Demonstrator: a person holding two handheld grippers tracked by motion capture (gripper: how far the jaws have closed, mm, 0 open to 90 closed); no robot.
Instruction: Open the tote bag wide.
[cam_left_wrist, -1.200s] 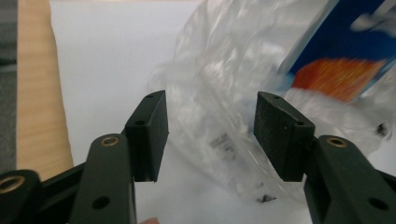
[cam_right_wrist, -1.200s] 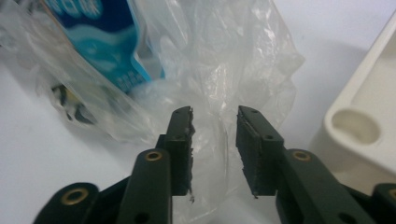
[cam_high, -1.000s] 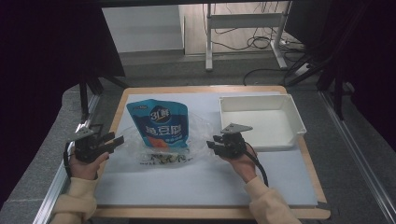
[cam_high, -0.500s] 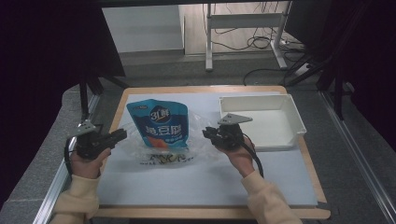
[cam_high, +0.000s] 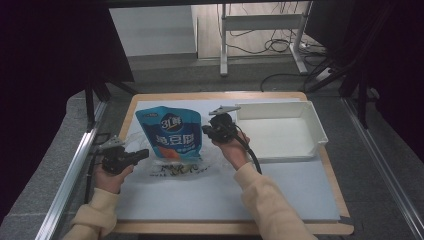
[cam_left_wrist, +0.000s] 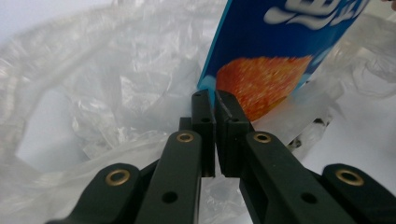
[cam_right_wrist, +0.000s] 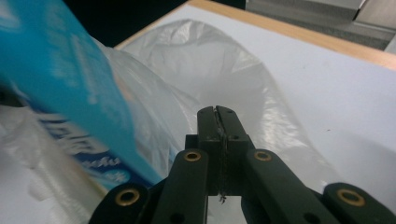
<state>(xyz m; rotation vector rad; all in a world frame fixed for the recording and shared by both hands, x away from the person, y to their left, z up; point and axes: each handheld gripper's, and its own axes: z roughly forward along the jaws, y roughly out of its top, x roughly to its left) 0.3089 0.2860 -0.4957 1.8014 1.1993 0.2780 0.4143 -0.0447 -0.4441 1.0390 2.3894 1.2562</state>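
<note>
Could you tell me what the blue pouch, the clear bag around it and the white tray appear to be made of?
Blue pouch: probably glossy printed plastic film, going by its sheen and sharp print. Clear bag: thin transparent plastic, crinkled with bright glints. White tray: seemingly rigid moulded plastic, matte, with smooth uniform walls.

The person is wearing pale cream sleeves with ribbed cuffs. The left gripper (cam_high: 144, 153) and the right gripper (cam_high: 205, 129) are showing matte black bodies, and a black cable is trailing from each. A grey three-cornered plate is sitting on top of each. Brass-ringed screw holes are dotting the black jaw arms.
</note>
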